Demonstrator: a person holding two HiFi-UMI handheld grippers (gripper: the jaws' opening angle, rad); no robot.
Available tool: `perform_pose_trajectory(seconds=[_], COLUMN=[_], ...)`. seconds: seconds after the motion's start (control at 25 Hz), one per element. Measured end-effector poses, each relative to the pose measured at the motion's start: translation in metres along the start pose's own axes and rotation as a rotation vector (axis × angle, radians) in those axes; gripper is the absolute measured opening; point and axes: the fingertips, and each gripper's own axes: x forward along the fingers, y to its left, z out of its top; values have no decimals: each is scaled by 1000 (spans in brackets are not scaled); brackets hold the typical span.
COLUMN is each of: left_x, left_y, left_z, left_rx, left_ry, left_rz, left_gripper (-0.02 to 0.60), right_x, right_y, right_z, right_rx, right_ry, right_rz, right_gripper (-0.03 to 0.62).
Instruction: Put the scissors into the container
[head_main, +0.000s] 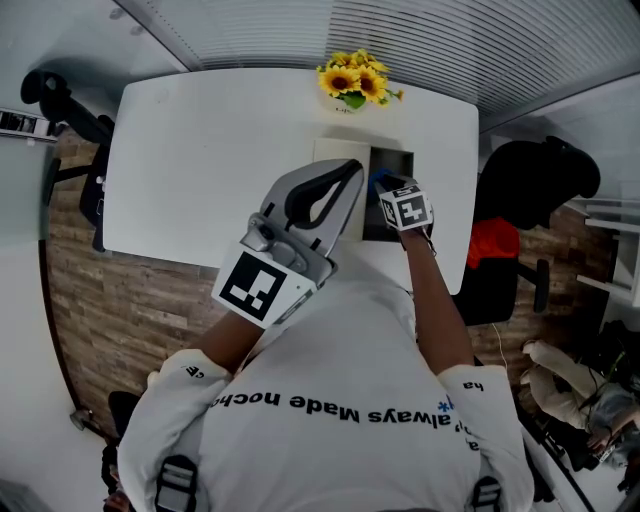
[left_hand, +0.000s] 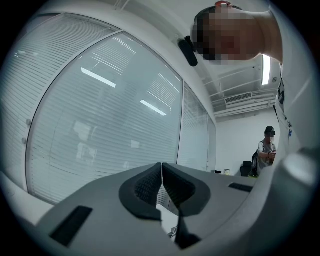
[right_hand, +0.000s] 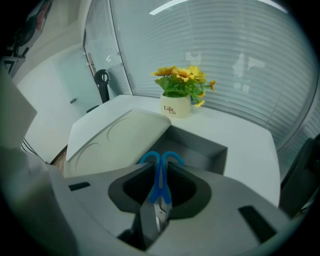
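Right gripper (right_hand: 159, 174): clamped on the scissors (right_hand: 161, 186), blue handles forward.
Left gripper (left_hand: 162, 175): clenched, empty.
Advice: centre over the container (right_hand: 201, 146), lower, then release.

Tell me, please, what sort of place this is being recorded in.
Most likely an office meeting room: a large white table, blind-lined glass walls and black office chairs at the table's sides. A potted sunflower decoration sits on the table.
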Motion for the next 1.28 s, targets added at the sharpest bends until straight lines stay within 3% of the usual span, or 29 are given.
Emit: perform_pose_trajectory(seconds=[1.28], left_x=[-2], left_y=[5], left_z=[-1], left_rx=[-7], left_ry=[6], left_rz=[9], left_gripper=[21], right_x=[18], right_y=[-2], right_z=[2], right_rx=[0], right_ry=[146], right_rz=[-42], right_gripper=[91])
